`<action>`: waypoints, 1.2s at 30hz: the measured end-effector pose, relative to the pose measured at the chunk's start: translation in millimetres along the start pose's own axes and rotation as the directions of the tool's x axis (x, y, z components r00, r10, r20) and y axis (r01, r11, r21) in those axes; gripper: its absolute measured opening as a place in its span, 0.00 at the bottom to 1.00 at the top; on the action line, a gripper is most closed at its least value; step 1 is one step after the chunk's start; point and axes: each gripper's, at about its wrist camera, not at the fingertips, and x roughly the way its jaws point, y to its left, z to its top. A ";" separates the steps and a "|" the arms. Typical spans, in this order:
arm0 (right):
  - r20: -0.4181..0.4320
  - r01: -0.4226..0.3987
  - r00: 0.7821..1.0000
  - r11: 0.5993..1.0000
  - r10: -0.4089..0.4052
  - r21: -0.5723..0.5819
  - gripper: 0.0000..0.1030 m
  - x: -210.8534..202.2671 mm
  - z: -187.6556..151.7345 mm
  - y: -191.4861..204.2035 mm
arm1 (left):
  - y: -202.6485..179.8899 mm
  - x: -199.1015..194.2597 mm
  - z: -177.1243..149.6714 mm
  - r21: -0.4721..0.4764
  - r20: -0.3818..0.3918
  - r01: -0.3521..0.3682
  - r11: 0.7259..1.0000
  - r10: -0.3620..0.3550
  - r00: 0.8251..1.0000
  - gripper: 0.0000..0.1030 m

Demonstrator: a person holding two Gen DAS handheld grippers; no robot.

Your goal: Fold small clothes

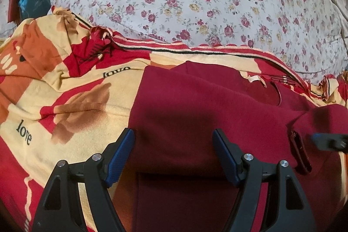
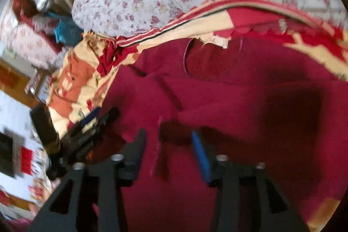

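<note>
Both the left tool [image 1: 173,158] and right tool [image 2: 167,154] hover with jaws spread, gripping nothing, over the maroon garment [image 1: 206,105] lying partly folded on the blanket [image 1: 71,101], seemingly ready for another fold.

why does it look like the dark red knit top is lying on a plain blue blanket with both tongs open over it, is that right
Not quite: the dark red knit top lies on a red, cream and orange blanket printed with "love", not a plain blue one. The left wrist view shows it. Both the left tongs and right tongs are open over it.
</note>
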 end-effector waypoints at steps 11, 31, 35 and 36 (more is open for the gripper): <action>0.132 0.145 0.981 0.989 -0.143 -0.012 0.58 -80.9 -58.1 -27.8 | -7.9 -38.6 -9.7 -0.010 0.035 0.112 0.994 -0.112 0.993 0.52; 0.330 0.155 0.926 0.982 -0.181 0.105 0.65 -153.3 -74.3 -96.8 | -151.1 -11.2 -12.0 0.074 -0.170 0.202 0.977 -0.187 0.968 0.00; 0.362 0.169 0.904 0.968 -0.228 0.188 0.65 -164.7 -72.9 -116.7 | -151.8 -41.7 4.5 0.066 -0.097 0.268 0.961 -0.261 0.960 0.00; 0.370 0.168 0.897 0.961 -0.241 0.219 0.65 -168.5 -73.0 -123.6 | -153.8 -48.9 9.7 0.080 -0.079 0.273 0.959 -0.266 0.961 0.00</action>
